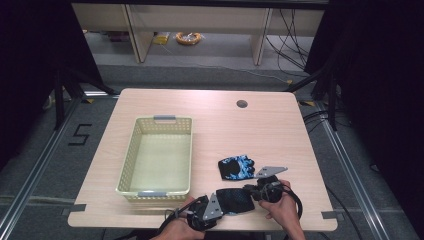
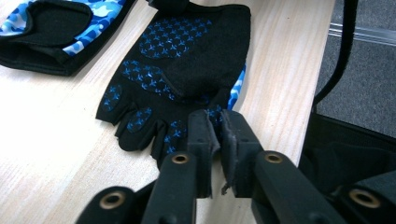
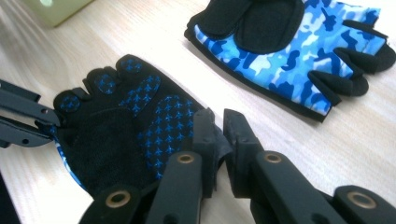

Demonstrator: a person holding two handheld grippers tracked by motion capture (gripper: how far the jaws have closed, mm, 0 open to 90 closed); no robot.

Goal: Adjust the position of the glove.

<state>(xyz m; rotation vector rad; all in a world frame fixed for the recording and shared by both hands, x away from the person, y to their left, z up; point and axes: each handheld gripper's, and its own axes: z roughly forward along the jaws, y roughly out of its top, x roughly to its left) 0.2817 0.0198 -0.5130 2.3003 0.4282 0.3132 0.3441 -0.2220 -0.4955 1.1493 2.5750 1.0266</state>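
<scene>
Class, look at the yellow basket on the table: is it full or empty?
Empty. The high view shows the basket with a bare floor; both gloves lie outside it.

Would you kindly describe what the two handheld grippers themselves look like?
Both the left gripper and the right gripper are black, each topped by a grey three-cornered plate and trailing a black cable. Each ends in two black jaws with worn flat pads and brass-coloured rivets.

A black fingerless glove with blue grip dots (image 2: 175, 70) lies palm-up, flat on the table's near edge — pinched at both ends.
</scene>
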